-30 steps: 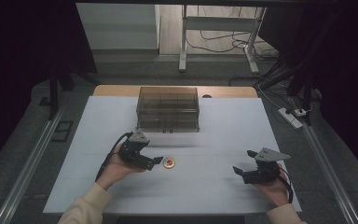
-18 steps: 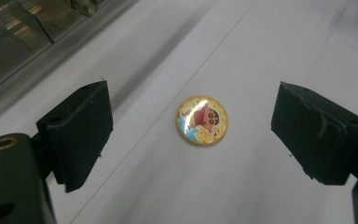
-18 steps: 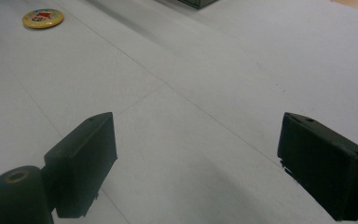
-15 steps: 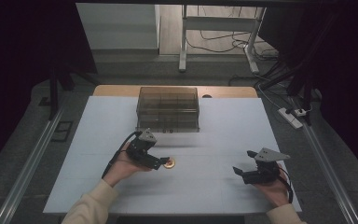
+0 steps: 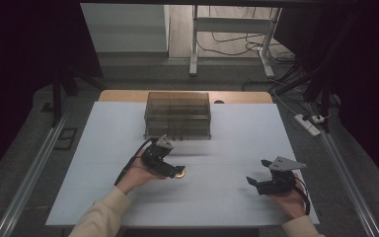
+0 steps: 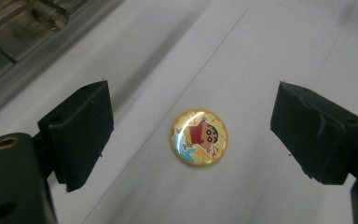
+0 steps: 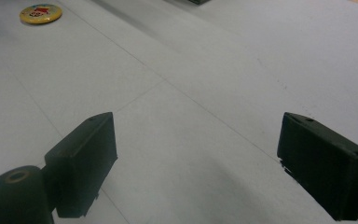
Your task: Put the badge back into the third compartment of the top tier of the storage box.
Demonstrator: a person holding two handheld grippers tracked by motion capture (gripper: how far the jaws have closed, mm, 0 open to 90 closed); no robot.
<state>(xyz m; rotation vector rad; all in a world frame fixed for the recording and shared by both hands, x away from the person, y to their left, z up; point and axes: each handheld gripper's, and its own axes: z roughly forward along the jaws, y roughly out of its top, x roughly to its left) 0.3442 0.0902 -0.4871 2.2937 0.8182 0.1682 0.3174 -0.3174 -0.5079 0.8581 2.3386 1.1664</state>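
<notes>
A round yellow badge (image 6: 199,137) with a cartoon figure lies flat on the white table. In the left gripper view it sits between my left gripper's (image 6: 191,135) two wide-apart jaws, touching neither. From above, the badge (image 5: 179,174) lies just at the tip of the left gripper (image 5: 172,171), near the table's middle. My right gripper (image 5: 254,183) rests open near the front right, nothing between its jaws. In the right gripper view that gripper (image 7: 196,158) faces bare table, with the badge (image 7: 40,13) far off at the top left.
A clear plastic drawer box (image 5: 178,115) with several compartments stands at the table's back middle. The white table sheet (image 5: 227,148) spreads wide around both hands. Beyond the far edge are a metal stand and floor cables.
My left gripper has slid right and forward until its open jaws straddle the badge. The right gripper has stayed put.
</notes>
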